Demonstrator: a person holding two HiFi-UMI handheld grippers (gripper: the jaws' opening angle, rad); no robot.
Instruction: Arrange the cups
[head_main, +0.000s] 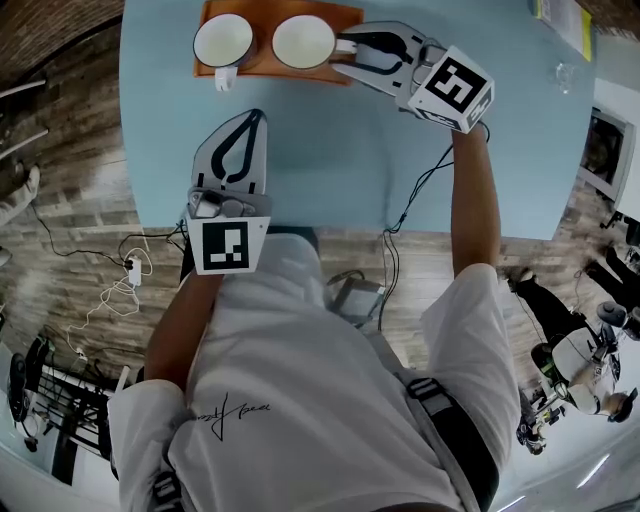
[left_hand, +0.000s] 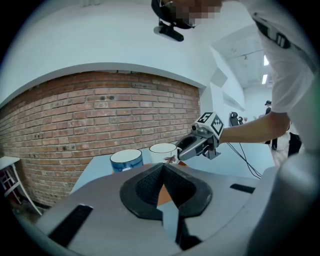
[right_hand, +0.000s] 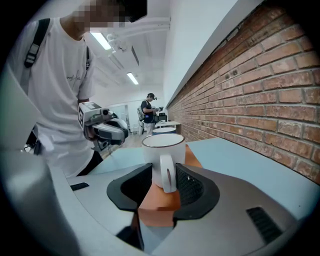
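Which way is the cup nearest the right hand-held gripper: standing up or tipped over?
Standing up. The cup sits on its base on the orange mat, its open rim facing up.

left cup and right cup share a mat at the far edge of the table.

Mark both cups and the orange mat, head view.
left cup (head_main: 223, 38): head view, middle of its white inside.
right cup (head_main: 302, 40): head view, middle of its white inside.
orange mat (head_main: 262, 62): head view, bare strip between the cups.
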